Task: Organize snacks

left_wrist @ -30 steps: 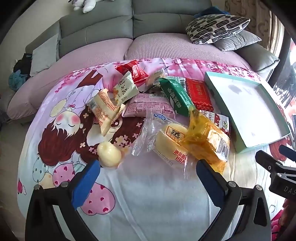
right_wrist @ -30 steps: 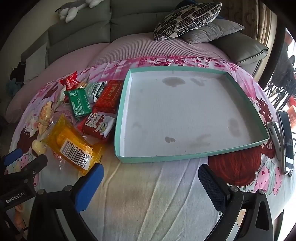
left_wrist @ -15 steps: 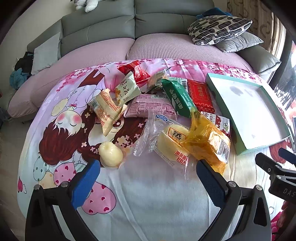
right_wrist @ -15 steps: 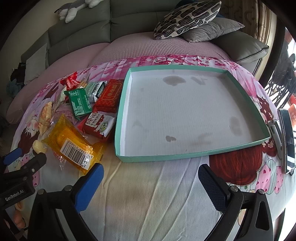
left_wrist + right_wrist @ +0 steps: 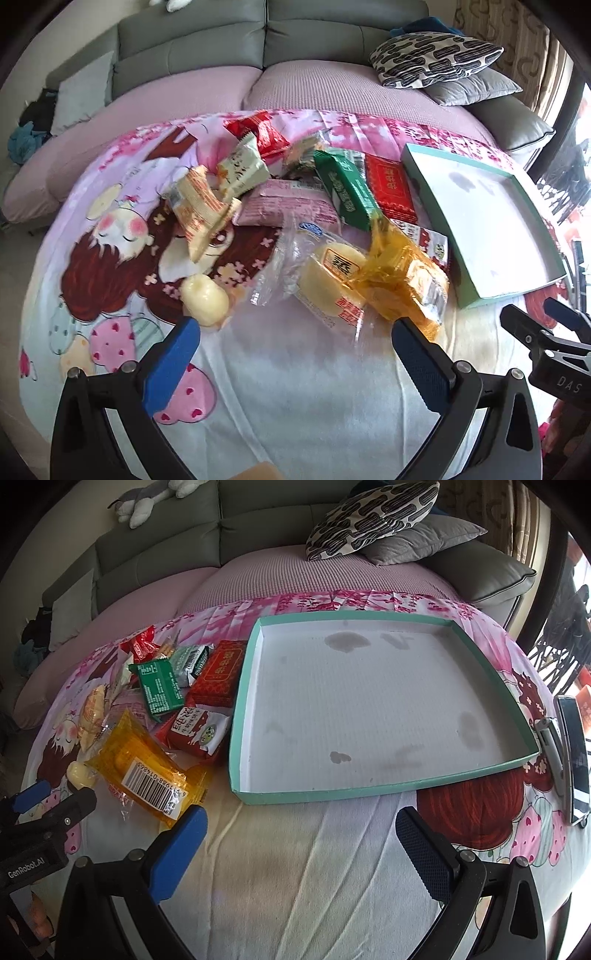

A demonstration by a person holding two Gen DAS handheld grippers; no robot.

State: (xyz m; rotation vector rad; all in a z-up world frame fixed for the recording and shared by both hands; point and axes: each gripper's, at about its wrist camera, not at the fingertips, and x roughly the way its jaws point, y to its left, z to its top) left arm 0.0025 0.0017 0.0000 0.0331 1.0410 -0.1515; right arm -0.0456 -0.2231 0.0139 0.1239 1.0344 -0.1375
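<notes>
Snacks lie heaped on the cartoon-print cloth over the counter, all to the left of the teal tray (image 5: 388, 790), and the tray holds nothing yet. By my reckoning the sorting has not begun: this looks like the first reach, with no packet picked.

The left tongs (image 5: 295, 354) hang released, blue pads spread wide with nothing between them, just short of the near edge of the pile. Straight ahead of them lies the clear-wrapped pale cake (image 5: 328, 280); the orange packet (image 5: 402, 284) sits just off the right pad, overlapping the cake's right end. The small pale round bun (image 5: 205, 301) sits close by the left pad, farthest from the tray.

The right tongs (image 5: 301, 845) are likewise parted and empty, poised over bare cloth just before the tray's near rim. From that side the orange packet lies nearest the tongs, barcode up, just left of the tray's near left corner. Further back along the tray's left wall sit a red-and-white packet (image 5: 195, 734), a red box (image 5: 221, 672) and a green packet (image 5: 159, 686).

The next move, I judge, calls for picking one loose packet off the top. The orange one seems easiest, though its crinkly film may slip or drag the cake along.
</notes>
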